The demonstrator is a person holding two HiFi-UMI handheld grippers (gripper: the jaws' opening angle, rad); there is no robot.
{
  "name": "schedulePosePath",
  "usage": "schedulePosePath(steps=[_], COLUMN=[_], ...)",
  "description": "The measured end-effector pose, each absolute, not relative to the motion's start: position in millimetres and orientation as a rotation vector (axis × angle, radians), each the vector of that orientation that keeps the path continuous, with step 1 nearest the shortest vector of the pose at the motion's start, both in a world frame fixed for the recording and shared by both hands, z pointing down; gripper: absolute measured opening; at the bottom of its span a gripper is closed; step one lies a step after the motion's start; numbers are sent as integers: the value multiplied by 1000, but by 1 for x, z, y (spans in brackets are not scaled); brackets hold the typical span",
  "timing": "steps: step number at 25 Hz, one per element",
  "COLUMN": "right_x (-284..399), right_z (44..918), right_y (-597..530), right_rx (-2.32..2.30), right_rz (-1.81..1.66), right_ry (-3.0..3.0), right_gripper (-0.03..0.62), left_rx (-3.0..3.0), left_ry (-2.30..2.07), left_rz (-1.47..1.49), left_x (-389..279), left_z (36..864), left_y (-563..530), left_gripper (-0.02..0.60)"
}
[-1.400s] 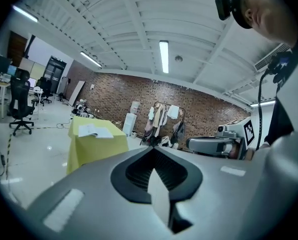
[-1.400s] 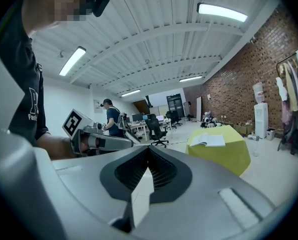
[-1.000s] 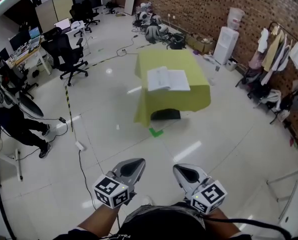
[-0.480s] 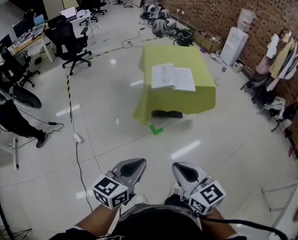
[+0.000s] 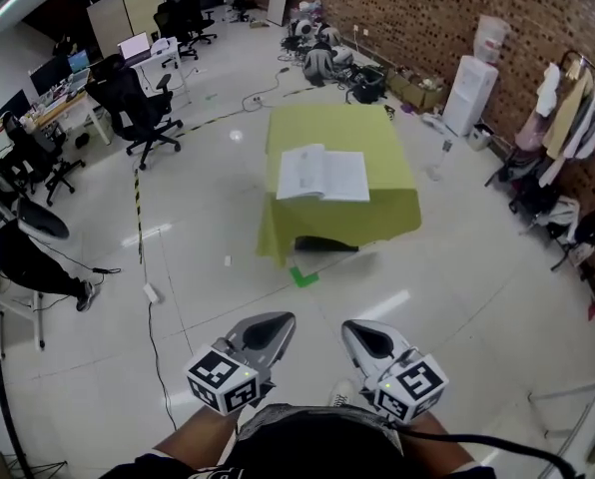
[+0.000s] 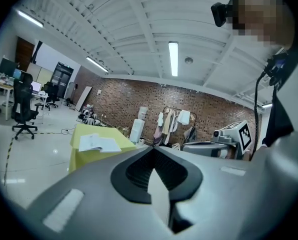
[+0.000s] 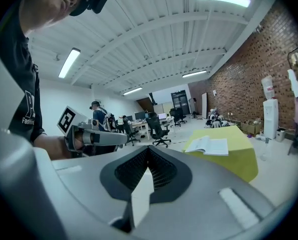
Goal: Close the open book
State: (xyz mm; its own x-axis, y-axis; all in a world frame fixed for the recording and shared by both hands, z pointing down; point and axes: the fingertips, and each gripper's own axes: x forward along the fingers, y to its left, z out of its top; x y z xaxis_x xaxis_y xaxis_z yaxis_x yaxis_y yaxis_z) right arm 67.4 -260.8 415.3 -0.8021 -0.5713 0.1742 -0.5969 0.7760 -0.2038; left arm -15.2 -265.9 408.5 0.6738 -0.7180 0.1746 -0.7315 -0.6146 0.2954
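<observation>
Book (image 5: 322, 173) lies open, pages up, on the near half of the yellow-draped counter (image 5: 329, 126), well apart from the person across bare floor. Nothing else is on the counter. Left gripper (image 5: 275, 325) and right gripper (image 5: 357, 331) are held side by side low in front of the body, pointing toward the counter. Both sets of jaws are fully together with nothing in them.

Step in hand, as I judge it: the approach. To do it well, square up to the counter's near edge and slide a closed tip under one outer page edge. Lift that half over the spine while the other gripper pins the far half, so the book doesn't skid on the cloth.

Containers: a cardboard box (image 5: 414, 88) by the brick wall, contents too small to tell, and a water cooler (image 5: 472, 93) with a bottle on top.
</observation>
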Motion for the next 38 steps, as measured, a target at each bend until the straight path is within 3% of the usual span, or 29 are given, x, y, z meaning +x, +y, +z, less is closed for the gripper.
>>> schedulePosePath(steps=[10, 19, 29, 38], right_x=[188, 210, 172, 65], right_z=[418, 430, 439, 429], right_y=[-316, -347, -392, -466], right_rx=[1005, 992, 1028, 1067], right_rz=[480, 529, 537, 471], right_ry=[-2873, -2878, -2834, -2802], right_gripper=[6, 6, 6, 6], left_rx=[2571, 2561, 2580, 2626], left_ry=[-1096, -1067, -1011, -982], left_rz=[111, 193, 222, 163], left_x=[106, 135, 96, -10], left_z=[403, 411, 419, 406], left_y=[-319, -344, -396, -481], left_gripper=[7, 8, 7, 8])
